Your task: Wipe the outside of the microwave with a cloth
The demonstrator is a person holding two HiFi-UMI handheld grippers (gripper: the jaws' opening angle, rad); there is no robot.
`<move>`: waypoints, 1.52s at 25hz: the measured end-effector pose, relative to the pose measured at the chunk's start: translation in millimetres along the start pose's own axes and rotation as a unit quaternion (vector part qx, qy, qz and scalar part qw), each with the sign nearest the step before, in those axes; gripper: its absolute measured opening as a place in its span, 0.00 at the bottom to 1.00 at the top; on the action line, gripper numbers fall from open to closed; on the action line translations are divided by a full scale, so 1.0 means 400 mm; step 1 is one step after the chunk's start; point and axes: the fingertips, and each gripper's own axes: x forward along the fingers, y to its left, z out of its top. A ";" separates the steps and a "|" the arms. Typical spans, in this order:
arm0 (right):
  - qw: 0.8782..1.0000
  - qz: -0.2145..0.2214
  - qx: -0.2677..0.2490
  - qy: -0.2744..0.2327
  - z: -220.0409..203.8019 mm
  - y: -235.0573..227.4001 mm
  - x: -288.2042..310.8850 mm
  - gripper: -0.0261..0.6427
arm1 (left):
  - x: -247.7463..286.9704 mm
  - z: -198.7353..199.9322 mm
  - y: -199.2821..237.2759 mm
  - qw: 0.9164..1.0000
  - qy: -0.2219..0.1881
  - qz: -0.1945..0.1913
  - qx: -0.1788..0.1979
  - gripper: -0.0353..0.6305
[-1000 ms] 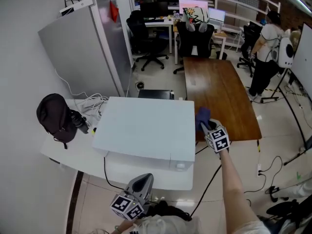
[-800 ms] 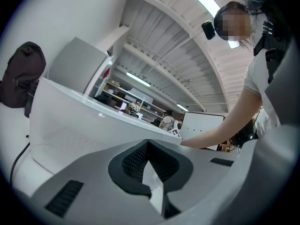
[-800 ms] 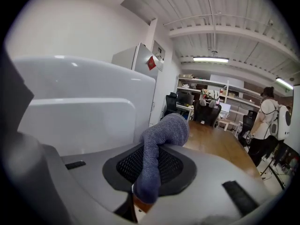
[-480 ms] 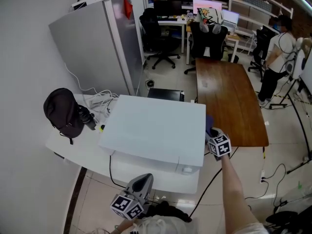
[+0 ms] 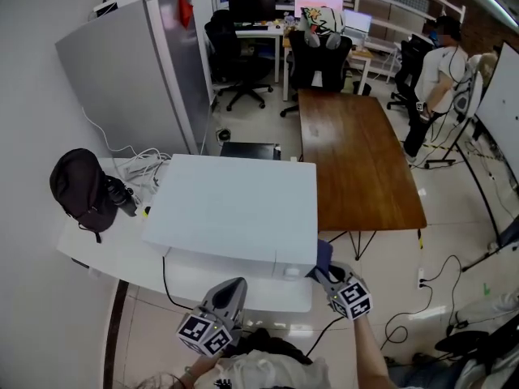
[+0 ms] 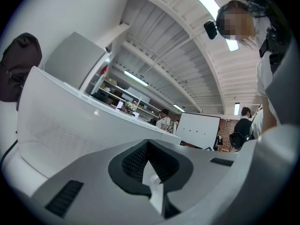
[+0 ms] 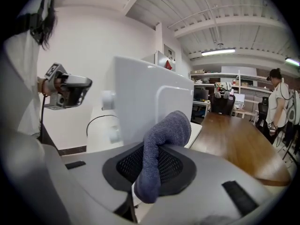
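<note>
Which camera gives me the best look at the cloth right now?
The right gripper view: the blue-grey cloth fills its centre, clamped in the right gripper. The head view shows only a dark scrap of it beside the microwave, at its front right corner. The left gripper view doesn't show it.

Overhead, the head camera looks steeply down on the microwave [image 5: 231,209] from above its front, taking in the white surface [image 5: 105,254] and the office beyond. The left tongs' [image 5: 233,288] camera sits low, close before the microwave's front, tilted up toward the ceiling. The right tongs' [image 5: 322,267] camera, close at the microwave's right front corner, faces along that side toward the wooden table [image 7: 239,144]. All three share the microwave.
</note>
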 end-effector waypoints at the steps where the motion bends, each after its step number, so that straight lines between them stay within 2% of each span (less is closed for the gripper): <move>1: 1.000 0.004 -0.002 0.001 -0.010 0.038 -0.021 0.14 | 0.003 -0.006 -0.006 1.000 0.002 -0.006 0.000 0.03; 3: 1.000 0.012 0.002 0.002 -0.022 0.103 -0.055 0.14 | 0.007 -0.014 -0.018 1.000 0.008 -0.014 0.000 0.03; 5: 0.999 0.009 0.032 -0.006 -0.028 0.138 -0.074 0.14 | 0.004 -0.019 -0.026 1.000 0.012 -0.017 0.000 0.03; 8: 0.994 -0.036 0.096 -0.029 -0.040 0.127 -0.092 0.14 | -0.007 -0.015 -0.031 1.000 0.010 -0.016 0.003 0.03; 11: 0.986 -0.078 0.132 -0.061 -0.003 0.128 -0.135 0.14 | -0.026 -0.005 -0.037 1.000 0.001 -0.015 0.009 0.03; 16: 0.982 -0.106 0.126 -0.091 0.111 0.212 -0.172 0.14 | -0.075 0.001 -0.013 1.000 -0.003 -0.005 0.008 0.03; 21: 0.976 -0.118 0.144 -0.115 0.195 0.332 -0.178 0.14 | -0.138 0.023 -0.013 0.999 -0.013 -0.026 0.013 0.03; 26: 0.968 -0.146 0.156 -0.130 0.232 0.485 -0.217 0.14 | -0.290 0.044 -0.026 0.998 -0.025 -0.057 0.010 0.03; 32: 0.959 -0.188 0.168 -0.127 0.209 0.704 -0.286 0.14 | -0.550 0.052 -0.035 0.996 -0.040 -0.081 -0.001 0.03; 38: 0.963 -0.166 0.173 -0.123 0.205 0.940 -0.350 0.14 | -0.736 0.033 -0.071 0.996 -0.033 -0.082 -0.005 0.03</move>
